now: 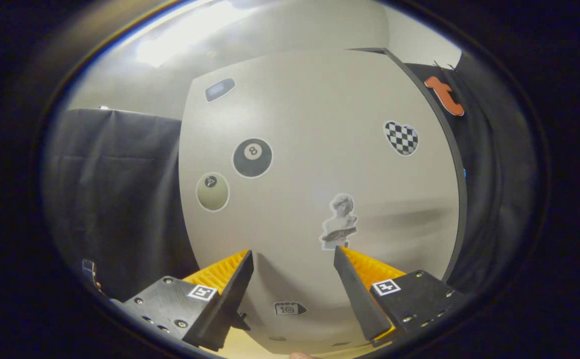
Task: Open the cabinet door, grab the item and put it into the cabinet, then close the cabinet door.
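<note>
The cabinet door (pixel 319 149) looks like a smooth, matt board with a soft sheen near its top, edged on one side by a dark strip. On it sit flat paper-like stickers: a glossy-looking eight-ball sticker (pixel 252 158) and a checkered heart sticker (pixel 401 137). Beside the door hangs matt, creased black cloth (pixel 115 199). Ahead of the door, the open gripper (pixel 293 259) has ribbed, rubbery-looking pads on matt plastic-looking bodies with small shiny screws.

Gripper (pixel 293 257): fingers spread wide apart, nothing between them. Both fingers (pixel 235 284) point forward and slightly up, tips level with each other. A fingertip of the person's hand (pixel 300 355) shows at the very bottom, between the fingers' bases.
</note>
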`<action>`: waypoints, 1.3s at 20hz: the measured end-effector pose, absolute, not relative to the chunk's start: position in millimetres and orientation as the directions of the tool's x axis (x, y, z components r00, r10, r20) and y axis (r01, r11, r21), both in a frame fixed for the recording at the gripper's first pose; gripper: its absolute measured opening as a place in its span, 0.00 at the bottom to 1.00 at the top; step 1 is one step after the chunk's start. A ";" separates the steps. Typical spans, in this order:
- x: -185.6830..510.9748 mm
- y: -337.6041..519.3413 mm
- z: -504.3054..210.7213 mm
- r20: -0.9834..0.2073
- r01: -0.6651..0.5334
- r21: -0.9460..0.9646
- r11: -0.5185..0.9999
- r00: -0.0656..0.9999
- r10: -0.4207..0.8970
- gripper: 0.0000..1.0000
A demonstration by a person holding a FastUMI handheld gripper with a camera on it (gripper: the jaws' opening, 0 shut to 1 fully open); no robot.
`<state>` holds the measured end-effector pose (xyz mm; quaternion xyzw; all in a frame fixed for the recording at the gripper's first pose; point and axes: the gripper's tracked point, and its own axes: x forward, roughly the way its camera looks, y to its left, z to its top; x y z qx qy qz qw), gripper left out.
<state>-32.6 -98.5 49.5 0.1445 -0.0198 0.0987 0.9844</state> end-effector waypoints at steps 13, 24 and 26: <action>-34.4 -99.9 48.6 0.058 -0.132 0.170 0.976 0.991 0.124 0.92; -37.2 -113.7 52.1 0.054 -0.126 0.200 0.972 0.992 0.118 0.92; -44.8 -130.9 70.4 0.111 -0.110 0.214 0.971 0.990 0.088 0.92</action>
